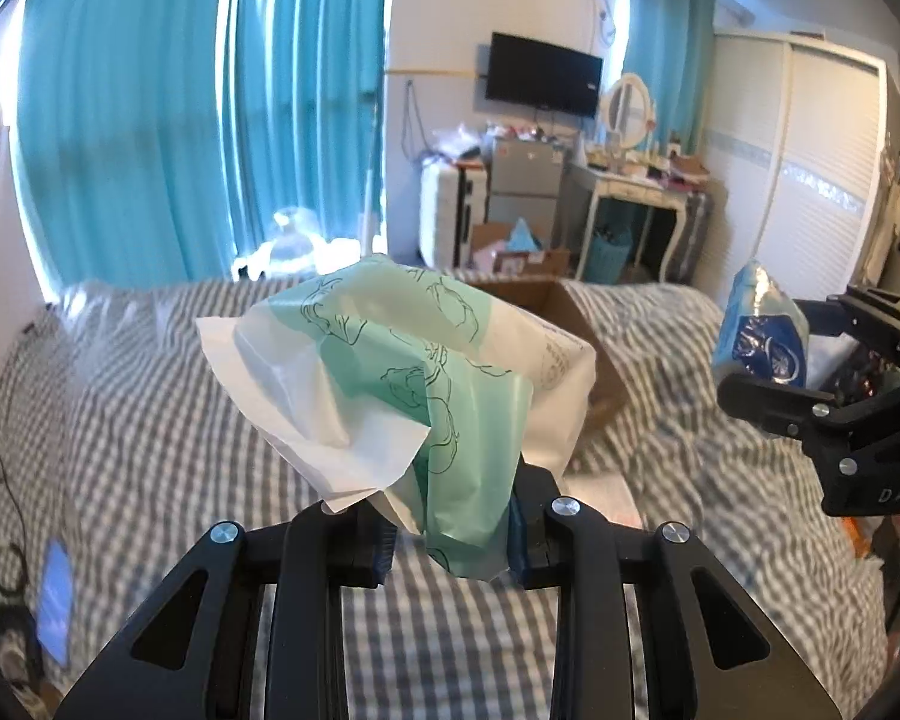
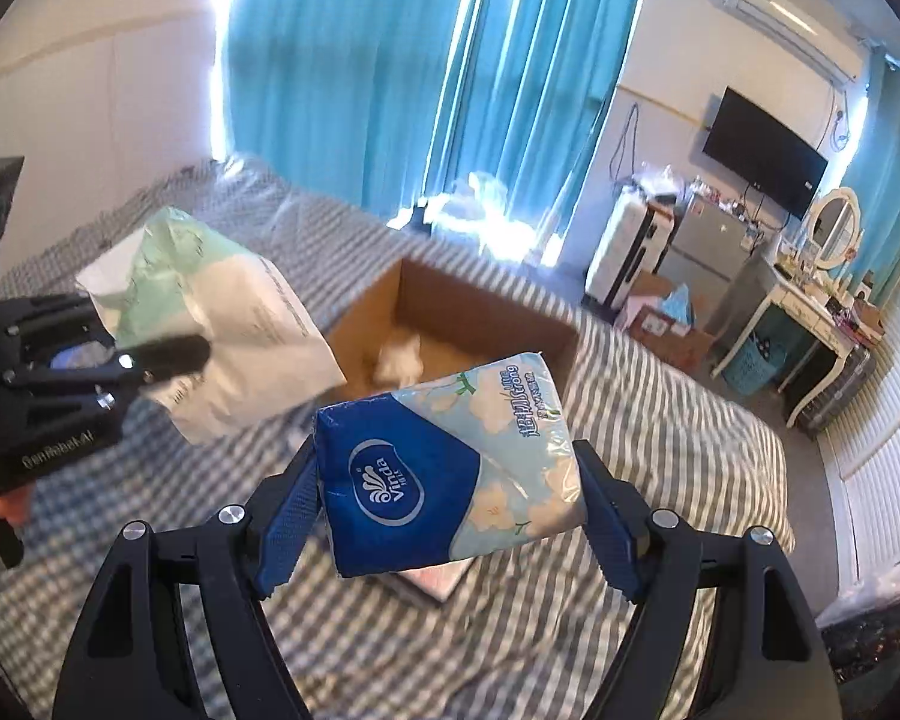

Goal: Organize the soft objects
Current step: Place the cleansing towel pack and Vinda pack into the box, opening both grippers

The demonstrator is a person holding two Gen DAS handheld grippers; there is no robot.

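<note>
My left gripper (image 1: 450,540) is shut on a soft green and white pack (image 1: 402,378) and holds it up above the bed; it also shows in the right wrist view (image 2: 222,324). My right gripper (image 2: 450,510) is shut on a blue Vinda tissue pack (image 2: 450,468), held in the air; the pack also shows at the right of the left wrist view (image 1: 762,330). An open cardboard box (image 2: 486,312) sits on the bed beyond both packs, with something white inside it.
The bed (image 1: 150,408) has a grey checked cover. A phone (image 1: 54,600) and a cable lie at its left side. A flat pink item (image 2: 438,579) lies under the tissue pack. A dresser (image 2: 810,312), fridge and suitcase stand beyond.
</note>
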